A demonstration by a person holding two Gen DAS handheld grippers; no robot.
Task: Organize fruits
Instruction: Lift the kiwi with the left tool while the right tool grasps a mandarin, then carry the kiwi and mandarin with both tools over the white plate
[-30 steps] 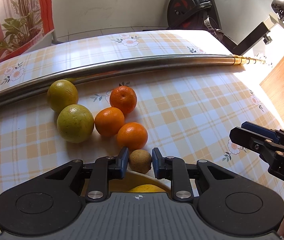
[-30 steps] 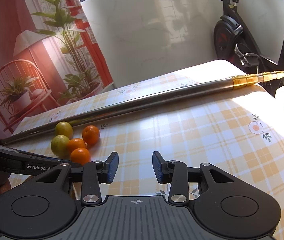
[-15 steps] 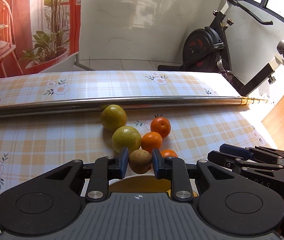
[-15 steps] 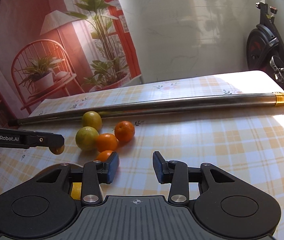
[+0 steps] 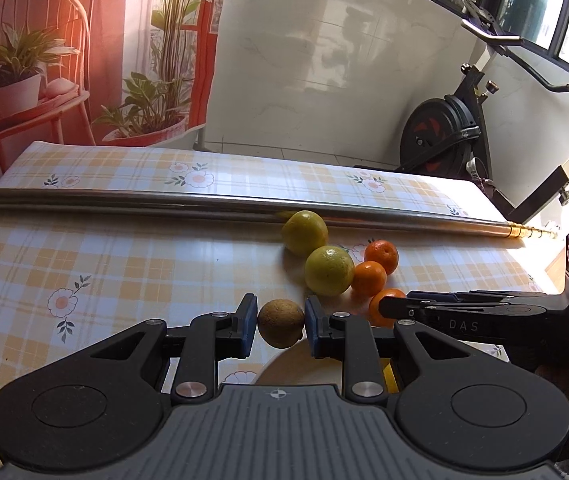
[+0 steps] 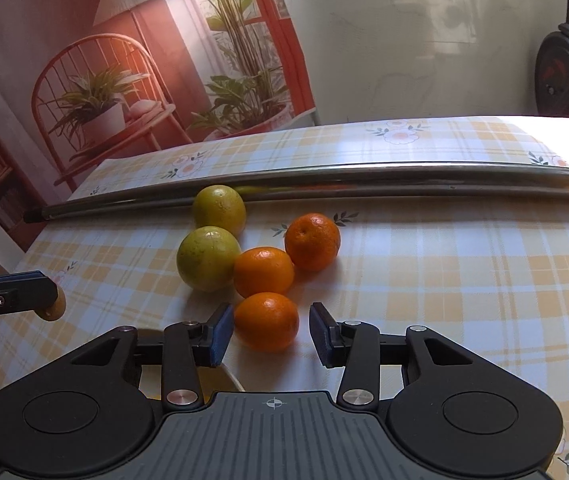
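- Fruits lie in a loose cluster on the checked tablecloth [image 6: 464,280], just near of a long metal pole [image 6: 364,178] that runs left to right across the table.
- Brown fruit [image 5: 280,323], small and rough-skinned (a kiwi, perhaps; I cannot be sure), is pinched between the fingers of the left gripper [image 5: 280,326] and held clear of the cloth, above the pale rim of a plate [image 5: 284,368].
- Right gripper [image 6: 270,332] stands spread, one finger on each side of the nearest orange [image 6: 266,321]; neither pad seems to press on it yet.
- Behind that fruit sit a second orange [image 6: 263,271] and a third orange [image 6: 311,241], with two yellow-green fruits [image 6: 208,258] to their left, the far one touching the pole or nearly so.
- Risk, as I judge it: the nearest orange lies close to the second, so a closing finger could nudge it and set the round fruit rolling across the slick cloth.
- Another risk: the brown fruit is held only at its sides and could slip out if the grip loosens before it is over the plate.
- Long axis: the brown fruit looks slightly oval, yet which way it points I cannot tell; the oranges are near round, the third showing its stem dimple upward.
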